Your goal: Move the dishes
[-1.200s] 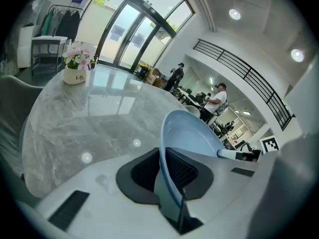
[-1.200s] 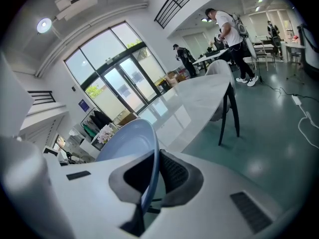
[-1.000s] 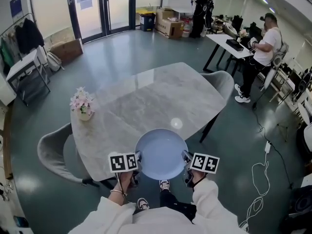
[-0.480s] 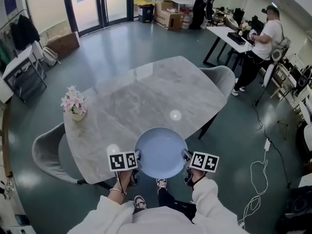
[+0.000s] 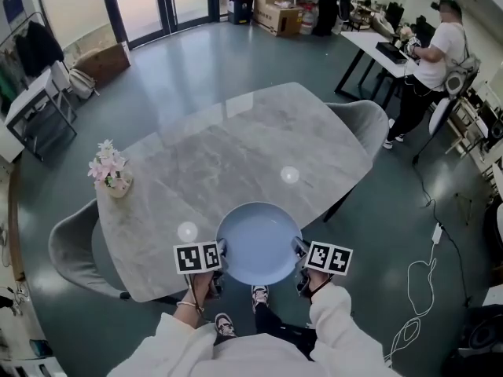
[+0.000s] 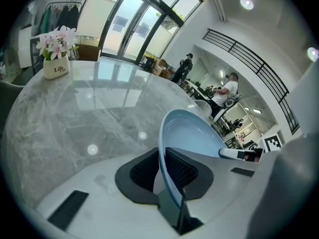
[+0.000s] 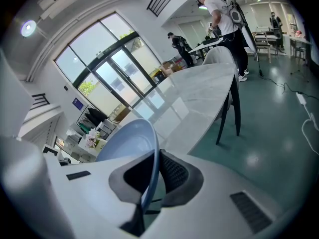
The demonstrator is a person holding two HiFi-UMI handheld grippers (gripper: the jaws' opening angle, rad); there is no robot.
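Observation:
A pale blue plate hangs level above the near edge of the grey marble table, carried between both grippers. My left gripper is shut on the plate's left rim, and the rim runs straight between its dark ribbed pads. My right gripper is shut on the right rim; in the right gripper view the plate rises out of the jaws and its edge is pinched there. I see no other dishes in any view.
A small vase of pink flowers stands at the table's left end. Grey chairs sit at the left and the far right. People work at a desk at the back right. A cable lies on the floor.
The plate stays gripped on both sides in the same spot of the view. The table has slid nearer and further under the plate, so I have moved forward toward it.

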